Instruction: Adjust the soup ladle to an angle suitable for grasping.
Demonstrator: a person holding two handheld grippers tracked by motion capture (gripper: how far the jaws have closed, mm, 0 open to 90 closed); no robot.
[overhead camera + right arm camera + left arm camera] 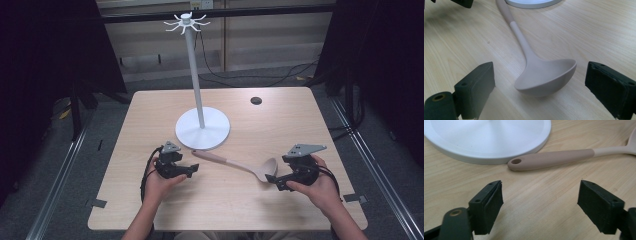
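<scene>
My left hand-held gripper gapes just short of the ladle handle; my right hand-held gripper stands spread at its bowl. I judge this the reach before pickup. Next, I'd pinch the handle beside the rack base.

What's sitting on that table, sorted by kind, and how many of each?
Ladle: 1
White hook stand: 1
Hand-held grippers, left gripper and right gripper: 2
Black round spot in the tabletop: 1
Total: 5

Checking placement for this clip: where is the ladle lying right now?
In the high view the ladle lies flat on the table between the two grippers, handle end beside the white stand's base, bowl by the right gripper.
</scene>
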